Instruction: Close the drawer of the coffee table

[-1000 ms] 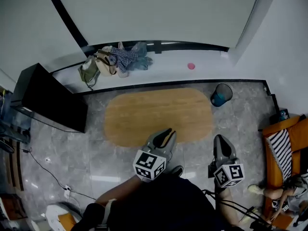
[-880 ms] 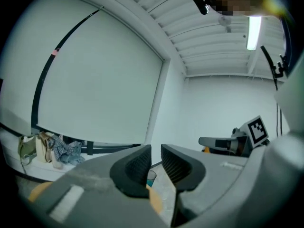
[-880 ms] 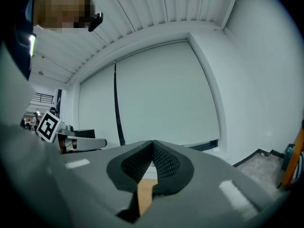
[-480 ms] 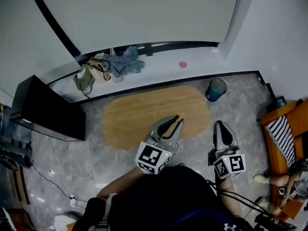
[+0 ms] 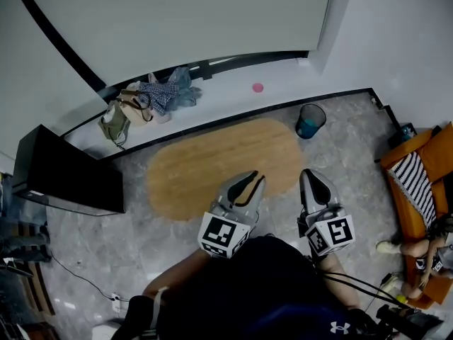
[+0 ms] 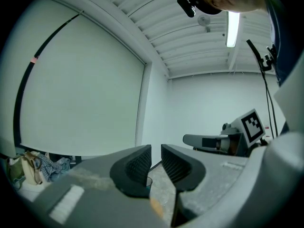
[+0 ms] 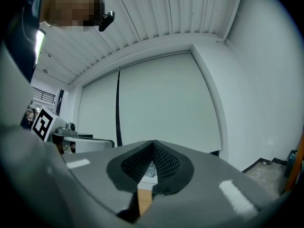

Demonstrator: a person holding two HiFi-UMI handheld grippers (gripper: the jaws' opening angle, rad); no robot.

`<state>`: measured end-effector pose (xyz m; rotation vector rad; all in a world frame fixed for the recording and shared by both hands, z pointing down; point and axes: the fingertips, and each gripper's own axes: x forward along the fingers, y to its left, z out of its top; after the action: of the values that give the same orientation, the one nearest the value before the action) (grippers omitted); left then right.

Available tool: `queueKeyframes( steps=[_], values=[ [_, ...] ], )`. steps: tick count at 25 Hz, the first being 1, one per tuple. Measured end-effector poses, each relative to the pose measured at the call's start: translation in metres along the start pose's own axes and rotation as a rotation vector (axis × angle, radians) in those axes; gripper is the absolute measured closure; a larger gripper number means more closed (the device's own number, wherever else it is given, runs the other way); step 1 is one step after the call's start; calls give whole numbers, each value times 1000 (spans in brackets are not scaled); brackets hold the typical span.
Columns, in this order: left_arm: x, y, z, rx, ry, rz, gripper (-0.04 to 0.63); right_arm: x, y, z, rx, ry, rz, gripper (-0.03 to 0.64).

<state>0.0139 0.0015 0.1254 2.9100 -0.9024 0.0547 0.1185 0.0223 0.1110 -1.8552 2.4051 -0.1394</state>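
Two grippers held level over the near edge of the table, neither touching it. Left gripper: jaws a narrow gap apart, nothing between them. Right gripper: jaws pressed together at the tips, nothing pinched. Marker cubes face up toward the head camera.

Table is an oval wooden top on a grey stone floor, seen from above. Its drawer is not visible from this angle; cannot tell whether it is in or out.

Beyond the table's right end stands a blue bin. A white ledge runs along the wall behind, with a heap of bags and clothes on it and a small pink thing further right. A black cabinet stands left, and an orange sofa is at the right edge.
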Motion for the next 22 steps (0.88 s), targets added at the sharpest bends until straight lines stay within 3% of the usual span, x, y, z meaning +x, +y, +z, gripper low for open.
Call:
queueKeyframes(
  steps=[22],
  values=[
    [15,4,-11,-15,29,-18,523,8,-6,-17,42,48,25,615]
  ],
)
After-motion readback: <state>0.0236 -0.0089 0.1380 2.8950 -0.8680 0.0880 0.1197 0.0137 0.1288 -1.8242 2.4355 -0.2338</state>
